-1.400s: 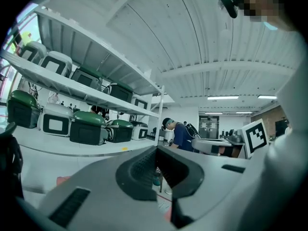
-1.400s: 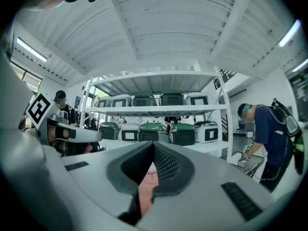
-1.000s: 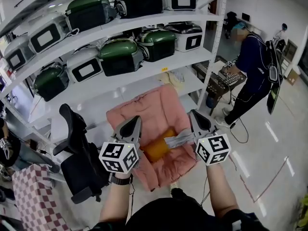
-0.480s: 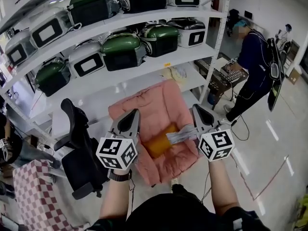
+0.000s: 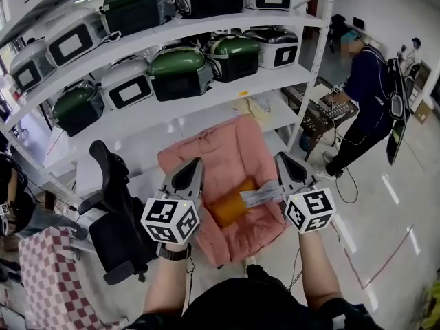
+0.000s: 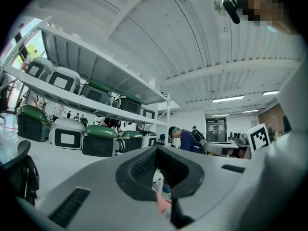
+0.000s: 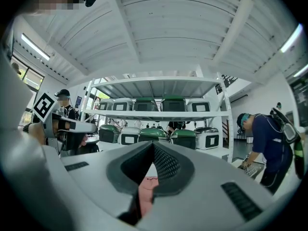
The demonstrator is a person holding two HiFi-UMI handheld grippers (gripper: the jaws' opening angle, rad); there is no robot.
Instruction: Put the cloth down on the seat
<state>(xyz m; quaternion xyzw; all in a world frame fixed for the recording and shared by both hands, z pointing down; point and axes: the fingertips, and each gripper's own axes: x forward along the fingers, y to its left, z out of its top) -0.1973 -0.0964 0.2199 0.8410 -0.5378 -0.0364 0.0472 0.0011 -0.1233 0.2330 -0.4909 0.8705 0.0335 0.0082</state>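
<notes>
A pink armchair point(image 5: 218, 158) stands on the floor in front of the shelves, with an orange cushion point(image 5: 228, 210) on its seat. A grey cloth point(image 5: 256, 196) lies across the cushion's right end and the seat; its right end is hidden under my right gripper. That right gripper point(image 5: 280, 157) is held level above the chair's right side. Its jaws are shut with nothing between them point(image 7: 153, 144), and only pink shows below. My left gripper point(image 5: 195, 162) is held level above the chair's left arm, also shut and holding nothing point(image 6: 155, 148).
White shelves point(image 5: 206, 91) behind the chair hold several green and white appliances. A black office chair point(image 5: 117, 212) stands at the left, with a checkered fabric point(image 5: 48, 280) below it. At the right a shelf post point(image 5: 311, 67), and a person point(image 5: 364, 88) bends over a small table.
Both grippers and the cloth keep their places. Only the head view shifts slightly.
</notes>
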